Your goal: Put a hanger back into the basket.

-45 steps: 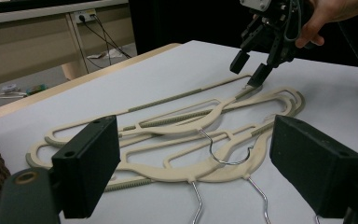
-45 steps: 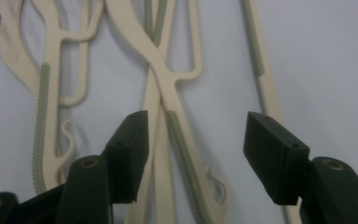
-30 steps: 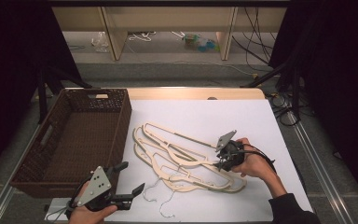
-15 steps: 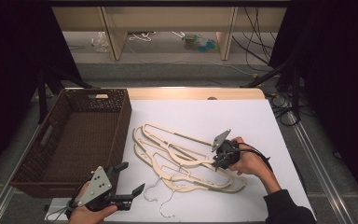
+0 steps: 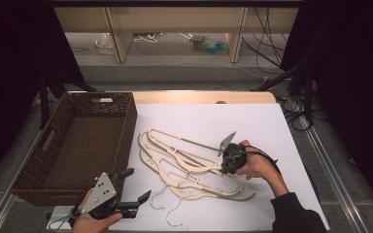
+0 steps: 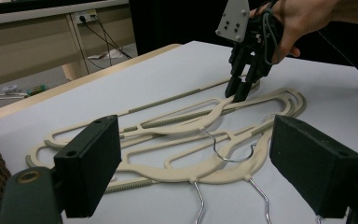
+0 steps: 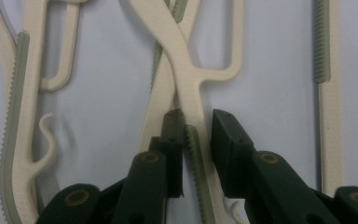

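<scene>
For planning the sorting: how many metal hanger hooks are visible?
3 hooks: two at the near edge of the hangers, one curled over their middle; more may be hidden.

A table (image 5: 281, 131) covered with a white sheet was seen. A brown wicker basket (image 5: 77, 141) was set at its left, beside a tangle of cream hangers (image 5: 189, 167).

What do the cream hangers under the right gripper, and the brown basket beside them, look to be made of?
Cream flat hangers: apparently moulded plastic, matte, with greenish ribbed grip strips, probably rubber, and shiny metal wire hooks. Dark brown rectangular basket: woven wicker or rattan look; natural or synthetic, cannot tell.
</scene>
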